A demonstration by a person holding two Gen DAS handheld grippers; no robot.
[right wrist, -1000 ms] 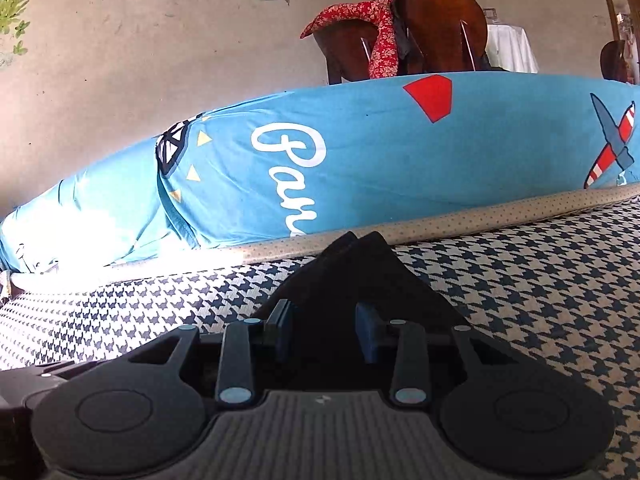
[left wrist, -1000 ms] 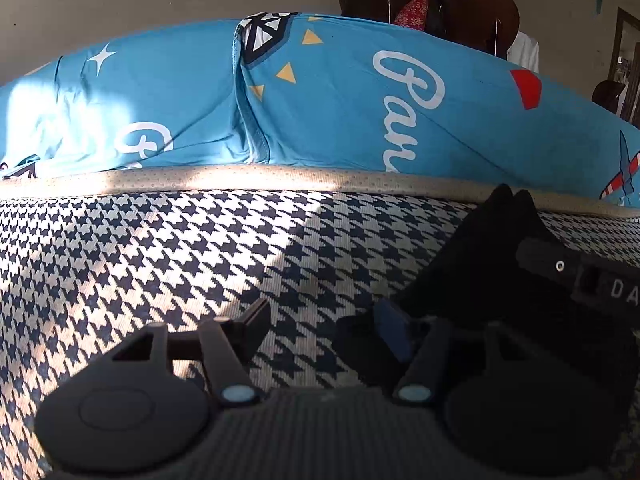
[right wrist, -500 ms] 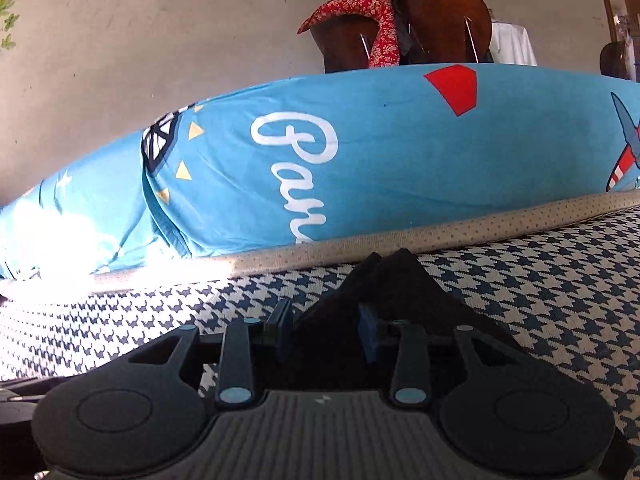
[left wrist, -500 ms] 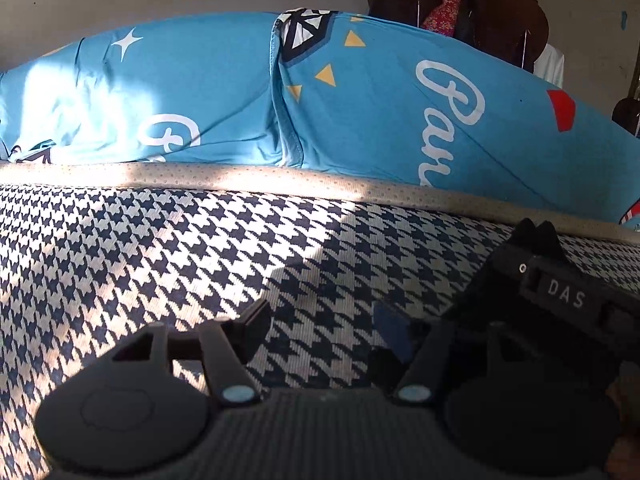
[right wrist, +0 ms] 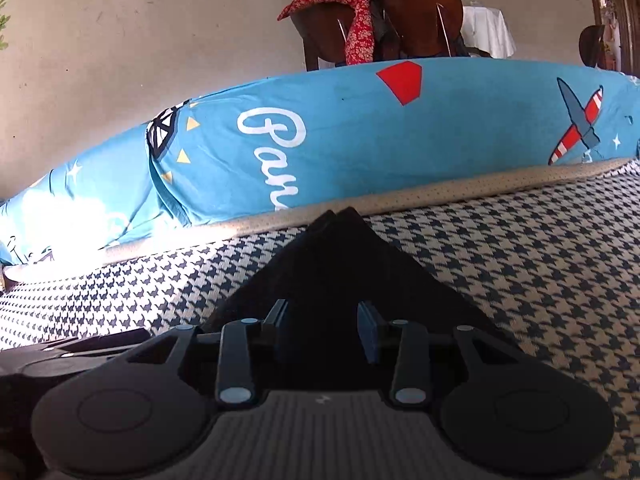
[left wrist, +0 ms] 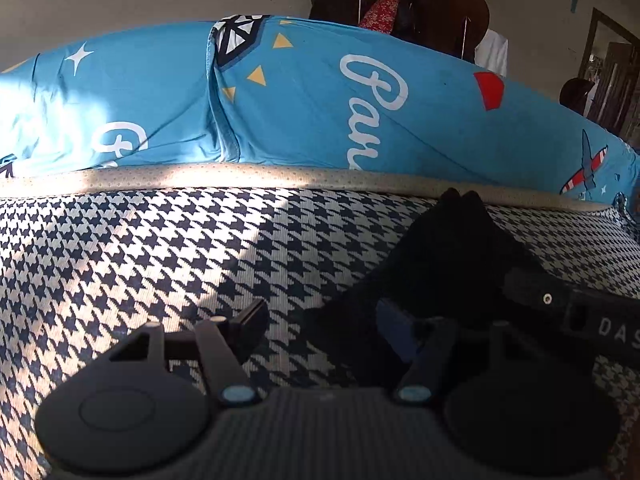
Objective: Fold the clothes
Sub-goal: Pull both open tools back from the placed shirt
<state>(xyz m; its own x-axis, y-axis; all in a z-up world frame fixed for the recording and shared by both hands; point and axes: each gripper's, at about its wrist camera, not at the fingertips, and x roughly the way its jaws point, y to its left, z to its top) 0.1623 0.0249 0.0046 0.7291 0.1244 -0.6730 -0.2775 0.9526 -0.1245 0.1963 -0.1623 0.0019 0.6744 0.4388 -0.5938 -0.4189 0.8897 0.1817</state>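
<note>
The right gripper [right wrist: 324,320] is held partly open, with a gap between its two fingers. A black cloth [right wrist: 340,264] lies in that gap and runs ahead to a point. It cannot be told whether the fingers are pressing on the cloth or are only set around it.

The left gripper [left wrist: 320,320] is held wide open. Only checked bedding [left wrist: 160,248] is seen between its fingers. The black cloth [left wrist: 448,256] lies to its right, under the right-hand finger. The other gripper, with letters on it, is seen there too, on top of the cloth.

Half a second ago the left camera was turned away and little of the cloth was seen. Now more of the cloth is seen again, much as it was a second ago. The right gripper has stayed over the cloth the whole time.

The cloth is small and bunched, not flat. It is judged that it could be a fold being started or one being pressed down. Beyond it, a blue pillow [right wrist: 360,140] is lying along the bed.
</note>
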